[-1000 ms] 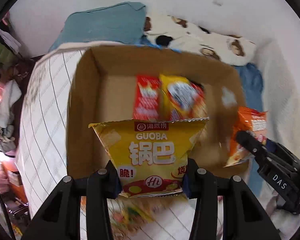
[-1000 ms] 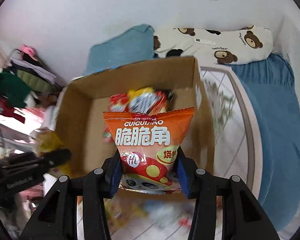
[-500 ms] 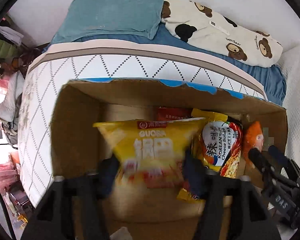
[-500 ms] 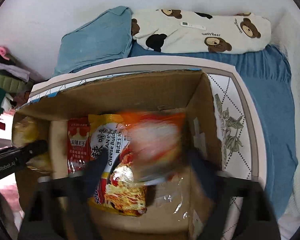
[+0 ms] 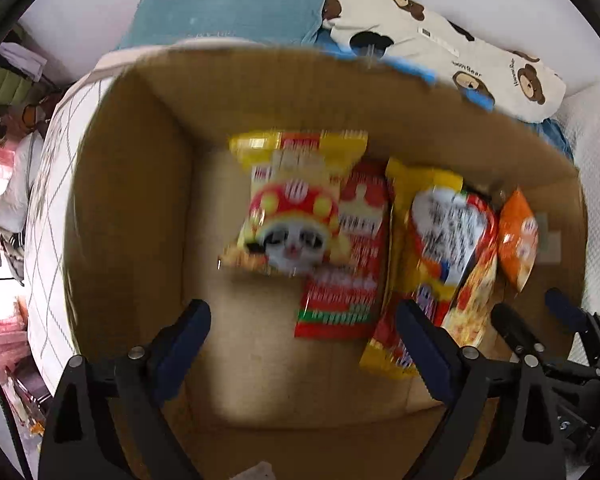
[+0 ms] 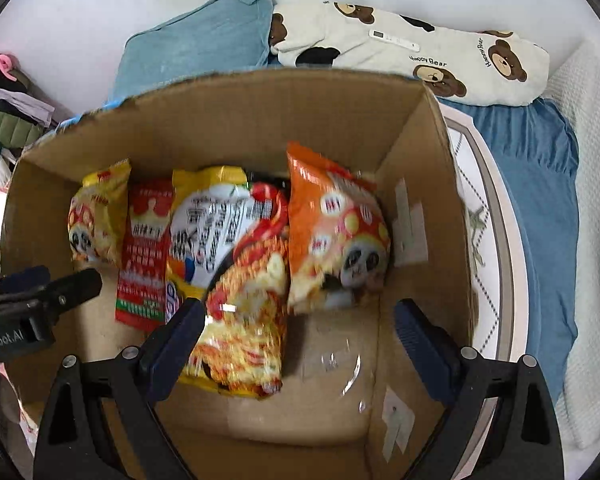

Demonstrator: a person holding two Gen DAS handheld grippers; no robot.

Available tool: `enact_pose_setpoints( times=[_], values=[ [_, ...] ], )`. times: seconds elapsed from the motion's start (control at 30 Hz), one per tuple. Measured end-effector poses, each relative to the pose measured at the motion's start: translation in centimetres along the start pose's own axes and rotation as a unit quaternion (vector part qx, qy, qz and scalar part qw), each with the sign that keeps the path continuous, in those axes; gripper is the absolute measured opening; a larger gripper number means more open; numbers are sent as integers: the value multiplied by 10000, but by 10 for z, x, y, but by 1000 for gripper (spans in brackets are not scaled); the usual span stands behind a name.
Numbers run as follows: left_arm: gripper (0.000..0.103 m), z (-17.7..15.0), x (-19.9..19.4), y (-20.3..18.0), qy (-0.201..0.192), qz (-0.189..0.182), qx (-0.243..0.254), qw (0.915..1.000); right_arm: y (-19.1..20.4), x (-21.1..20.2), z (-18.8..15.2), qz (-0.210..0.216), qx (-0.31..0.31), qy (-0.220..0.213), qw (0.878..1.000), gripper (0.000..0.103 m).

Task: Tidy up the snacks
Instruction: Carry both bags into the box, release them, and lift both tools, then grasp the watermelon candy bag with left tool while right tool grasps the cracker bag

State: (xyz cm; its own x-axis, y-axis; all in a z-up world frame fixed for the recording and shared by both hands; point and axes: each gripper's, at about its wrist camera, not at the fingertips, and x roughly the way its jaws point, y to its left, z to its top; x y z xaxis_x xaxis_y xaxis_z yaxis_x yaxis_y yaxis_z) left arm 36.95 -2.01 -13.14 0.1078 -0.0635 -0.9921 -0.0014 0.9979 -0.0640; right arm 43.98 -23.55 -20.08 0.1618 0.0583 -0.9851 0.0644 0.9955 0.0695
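I look straight down into a cardboard box [image 5: 132, 200] [image 6: 260, 120]. My left gripper [image 5: 302, 336] hangs over it, its jaws opening, with nothing between them. The yellow snack bag [image 5: 292, 204] [image 6: 96, 220] lies loose and blurred below, partly on a red packet [image 5: 352, 252] [image 6: 144, 252]. My right gripper [image 6: 300, 330] is over the box's right end, also opening and empty. The orange snack bag [image 6: 336, 228] [image 5: 518, 240] leans by the right wall. A yellow noodle packet [image 6: 228, 260] [image 5: 440, 240] lies in the middle.
The box stands on a bed with a white patterned quilt [image 6: 484, 216] and a blue sheet [image 6: 532, 152]. A teal pillow [image 5: 228, 4] and a bear-print pillow [image 6: 420, 48] lie beyond it. Clothes and clutter [image 5: 8, 80] fill the left edge.
Both grippers sank toward the box and opened. The yellow bag left the left jaws and the orange bag left the right jaws; both now lie inside the box.
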Motion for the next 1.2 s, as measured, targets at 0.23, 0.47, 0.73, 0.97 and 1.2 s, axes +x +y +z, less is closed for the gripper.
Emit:
enact_pose_setpoints(
  times=[0.23,0.47,0.73,0.97,1.2],
  values=[
    [95,-37,-5,2,-25,-38,26,10000,2,-7,-33,35,-92,131,9999,97],
    [95,-67,-32,4,-404,-113,38,9991,-1,-33,-64,117,-65,-121,9998,97],
    [95,-102,-79,-2,-1211,-19,276,9922,4,-80,-95,155,-143,-659,9976,97],
    [95,-137,-106,-5,-1662,-43,399,9853,8,-116,-126,159,-174,-1156,9930,97],
    [95,-174,-135,-3,-1901,-236,465,9804,11,-155,-161,285,-151,-1560,9872,97]
  ],
)
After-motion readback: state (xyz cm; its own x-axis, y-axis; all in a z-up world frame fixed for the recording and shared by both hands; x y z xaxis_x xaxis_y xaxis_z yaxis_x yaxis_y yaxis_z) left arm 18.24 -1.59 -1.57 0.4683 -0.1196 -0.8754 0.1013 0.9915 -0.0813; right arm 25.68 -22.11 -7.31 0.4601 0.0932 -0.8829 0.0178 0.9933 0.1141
